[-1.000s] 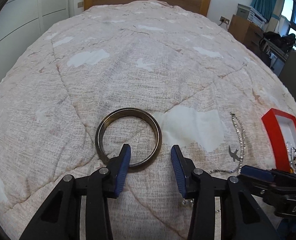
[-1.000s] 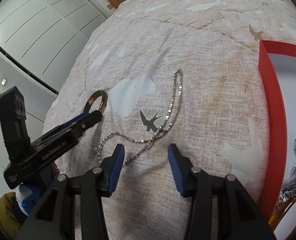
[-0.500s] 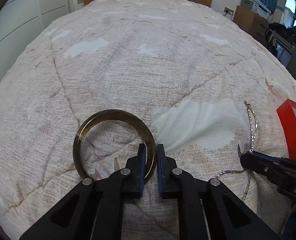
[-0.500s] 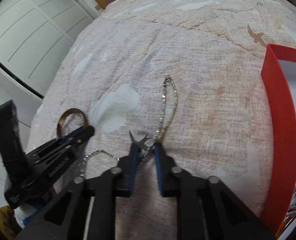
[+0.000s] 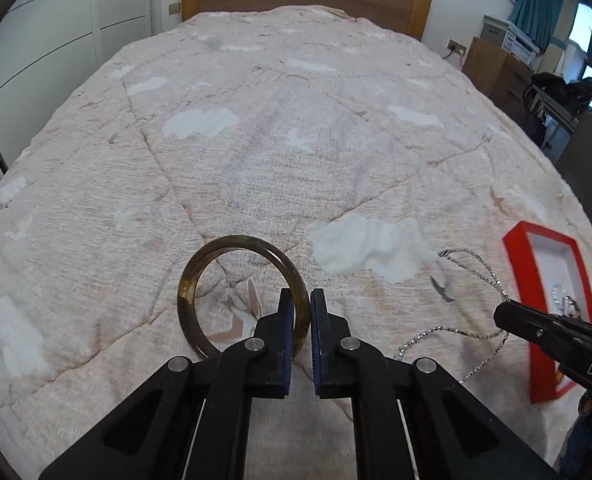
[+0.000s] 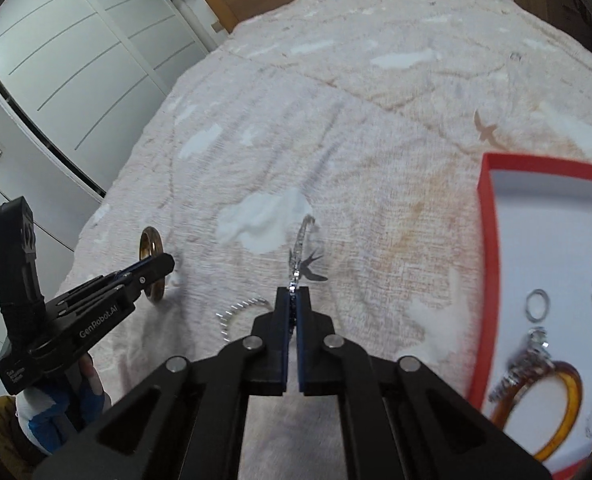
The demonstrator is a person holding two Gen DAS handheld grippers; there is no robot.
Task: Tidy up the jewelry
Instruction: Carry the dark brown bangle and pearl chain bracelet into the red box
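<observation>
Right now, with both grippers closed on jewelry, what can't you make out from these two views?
- Bangle: the left gripper covers its near rim in the left wrist view.
- Chain necklace: motion-blurred in the right wrist view, and the right gripper hides the gripped links.
- Red tray: cut off by the frame edge; contents blurred.

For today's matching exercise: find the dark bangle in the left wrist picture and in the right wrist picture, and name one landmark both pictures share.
Left wrist view: the dark bangle stands lower centre, its near rim clamped in the left gripper.
Right wrist view: the same bangle appears small at the left edge, seen nearly edge-on, at that gripper's tip.
Shared landmark: the red tray, at the right of both views.
</observation>
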